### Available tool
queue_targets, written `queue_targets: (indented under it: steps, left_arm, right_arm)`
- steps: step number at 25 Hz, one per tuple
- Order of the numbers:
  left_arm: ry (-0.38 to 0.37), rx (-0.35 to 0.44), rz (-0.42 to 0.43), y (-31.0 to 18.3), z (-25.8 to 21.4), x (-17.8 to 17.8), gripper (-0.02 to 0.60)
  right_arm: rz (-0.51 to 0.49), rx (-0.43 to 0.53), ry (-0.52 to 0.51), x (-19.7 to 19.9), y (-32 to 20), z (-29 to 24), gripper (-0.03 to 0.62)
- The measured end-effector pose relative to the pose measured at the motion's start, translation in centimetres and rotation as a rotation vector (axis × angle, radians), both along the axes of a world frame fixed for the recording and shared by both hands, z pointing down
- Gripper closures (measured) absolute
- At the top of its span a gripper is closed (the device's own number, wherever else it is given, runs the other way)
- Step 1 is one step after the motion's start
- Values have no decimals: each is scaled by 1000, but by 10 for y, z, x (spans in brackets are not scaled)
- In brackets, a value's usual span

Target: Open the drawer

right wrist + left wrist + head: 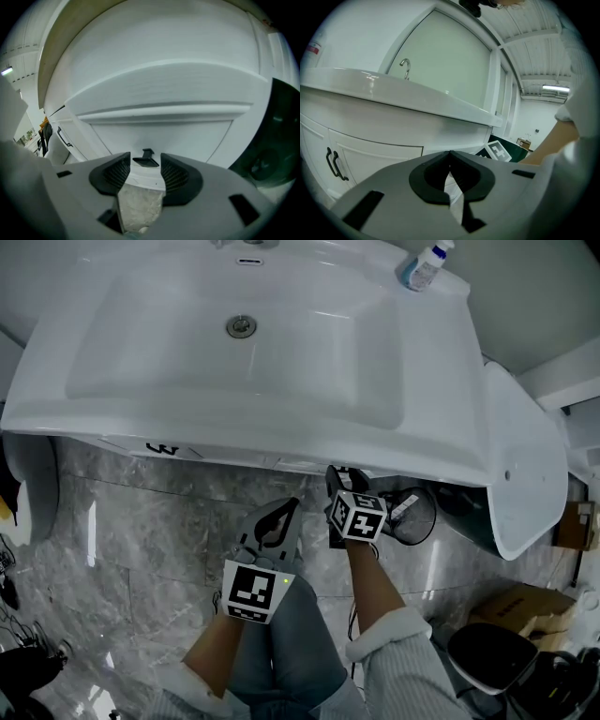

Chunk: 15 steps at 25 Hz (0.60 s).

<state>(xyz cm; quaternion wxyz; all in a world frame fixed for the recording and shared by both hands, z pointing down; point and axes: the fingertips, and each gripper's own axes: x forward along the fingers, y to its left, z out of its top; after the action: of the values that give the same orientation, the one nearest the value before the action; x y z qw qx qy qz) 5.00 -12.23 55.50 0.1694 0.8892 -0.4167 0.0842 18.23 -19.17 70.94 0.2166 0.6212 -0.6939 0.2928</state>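
The white drawer front (164, 129) fills the right gripper view, under the overhang of the basin. Its small black handle (146, 159) juts out just beyond my right gripper (145, 164), whose jaws stand open on either side of it without touching. In the head view the right gripper (339, 482) reaches under the sink's front rim (281, 451), which hides the drawer. My left gripper (277, 519) hangs back lower left, shut and empty; its closed tips (450, 155) face the cabinet.
A white cabinet door with black bar handles (335, 164) is left of the drawer. A bottle (427, 266) stands on the sink's back right corner. A dark bin (414, 514), a white fixture (525, 465) and a cardboard box (520, 606) stand right on the marble floor (141, 531).
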Motion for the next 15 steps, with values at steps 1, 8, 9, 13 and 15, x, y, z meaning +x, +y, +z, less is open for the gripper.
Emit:
queue_targets:
  steps: [1, 8, 9, 13, 15]
  left_arm:
    - [-1, 0, 1, 0, 1, 0, 566]
    - [-5, -6, -6, 0, 4, -5, 566]
    - [-4, -5, -8, -1, 3, -5, 566]
    - [0, -3, -10, -2, 2, -7, 566]
    - [4, -3, -9, -2, 1, -7, 566]
  right_arm:
    - [9, -1, -1, 1, -2, 0, 390]
    - [40, -37, 19, 3, -4, 2, 404]
    - [47, -42, 23, 4, -5, 2, 405]
    - [87, -57, 47, 5, -6, 3, 410]
    - [110, -59, 46, 5, -6, 4, 411]
